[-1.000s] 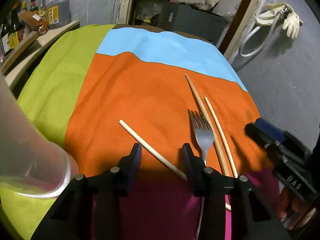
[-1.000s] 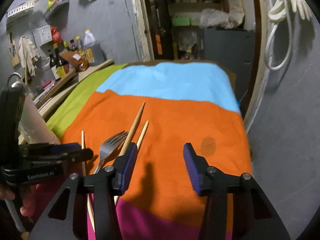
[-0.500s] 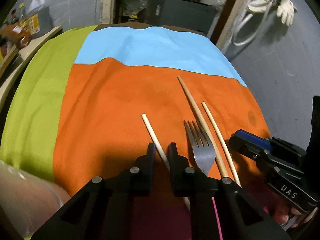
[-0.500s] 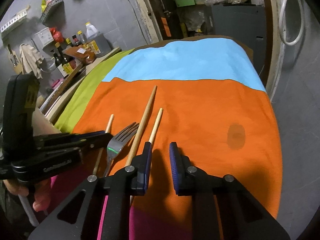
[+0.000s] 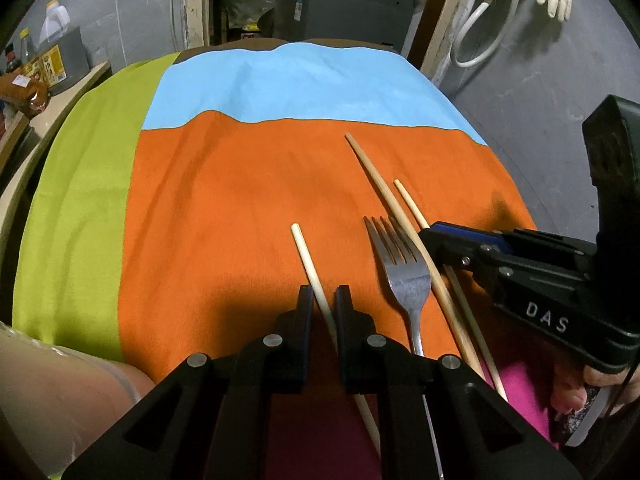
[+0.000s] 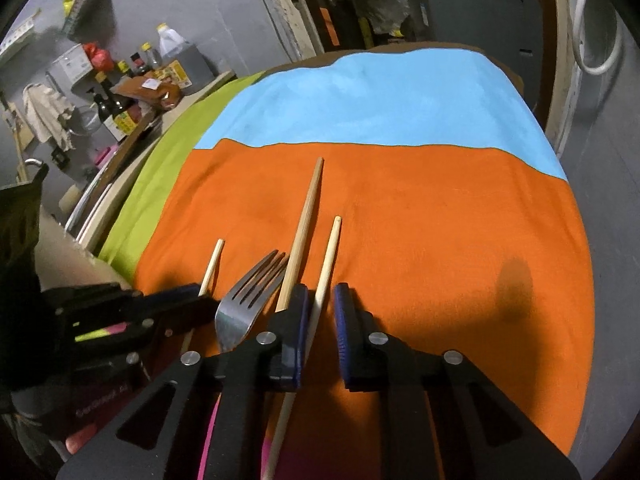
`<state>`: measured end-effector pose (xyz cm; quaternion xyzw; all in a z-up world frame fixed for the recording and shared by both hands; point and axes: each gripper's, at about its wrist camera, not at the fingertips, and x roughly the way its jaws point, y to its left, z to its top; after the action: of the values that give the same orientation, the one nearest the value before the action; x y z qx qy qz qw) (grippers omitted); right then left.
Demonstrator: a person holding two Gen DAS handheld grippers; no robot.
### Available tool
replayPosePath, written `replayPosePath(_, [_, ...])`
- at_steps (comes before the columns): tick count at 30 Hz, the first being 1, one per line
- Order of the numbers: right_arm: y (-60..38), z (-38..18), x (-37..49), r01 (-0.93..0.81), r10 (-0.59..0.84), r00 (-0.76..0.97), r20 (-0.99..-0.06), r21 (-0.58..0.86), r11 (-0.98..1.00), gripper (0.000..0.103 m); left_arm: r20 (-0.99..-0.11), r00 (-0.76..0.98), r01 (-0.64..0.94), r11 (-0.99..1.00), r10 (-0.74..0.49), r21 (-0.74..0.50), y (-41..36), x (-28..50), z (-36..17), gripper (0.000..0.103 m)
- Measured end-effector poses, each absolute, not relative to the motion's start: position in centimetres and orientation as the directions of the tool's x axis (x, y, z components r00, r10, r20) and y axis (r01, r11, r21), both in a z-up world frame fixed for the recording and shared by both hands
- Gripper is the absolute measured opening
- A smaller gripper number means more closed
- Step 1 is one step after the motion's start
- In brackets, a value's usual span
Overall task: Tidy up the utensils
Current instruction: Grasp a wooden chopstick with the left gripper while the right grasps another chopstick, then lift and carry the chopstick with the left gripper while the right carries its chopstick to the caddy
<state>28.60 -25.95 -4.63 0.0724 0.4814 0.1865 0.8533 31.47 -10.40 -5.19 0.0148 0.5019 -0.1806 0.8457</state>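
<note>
Three pale wooden chopsticks and a metal fork [image 5: 402, 268] lie on the orange cloth [image 5: 224, 208]. My left gripper [image 5: 323, 298] has its jaws nearly closed around the leftmost chopstick [image 5: 310, 264], with small gaps on each side. My right gripper [image 6: 320, 300] has its jaws narrowed around the rightmost chopstick [image 6: 329, 254], with a gap still visible on its right. The long thick chopstick [image 6: 305, 224] lies between the fork [image 6: 248, 296] and that chopstick. The right gripper also shows in the left wrist view [image 5: 444, 236], and the left gripper shows in the right wrist view [image 6: 192, 294].
A clear plastic cup [image 5: 60, 396] stands at the near left. The cloth has green [image 5: 84, 184], blue [image 5: 304, 84] and magenta panels. Bottles [image 6: 116, 116] crowd a shelf on the left. A grey wall runs along the table's right edge.
Both grippers came forward and closed from wide open to a narrow gap, the left around the leftmost chopstick, the right around the rightmost one. The utensils have not moved.
</note>
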Motion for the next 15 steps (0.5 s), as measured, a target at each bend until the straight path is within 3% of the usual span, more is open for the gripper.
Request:
replayPosePath(2, [-26.1, -4.6, 28.7, -0.237, 0.411, 0.449, -0.793, 0.337, 0.911, 0.007, -0.857, 0.421, 0.312, 0.935, -0.297, -0.171, -10.2, 31.5, -5.1, 0.003])
replayPosePath(6, [-28.0, -5.2, 28.6, -0.149, 0.507, 0.418, -0.753, 0.494, 0.856, 0.004, -0.849, 0.402, 0.284, 0.928, -0.343, -0.24, -9.4, 31.3, -4.9, 0.002])
replayPosePath(15, [-28.9, -3.2, 25.0, -0.144, 0.528, 0.528, -0.665, 0.542, 0.828, 0.003, -0.764, 0.509, 0.308, 0.913, -0.395, -0.267, -8.8, 27.5, -2.1, 0.002])
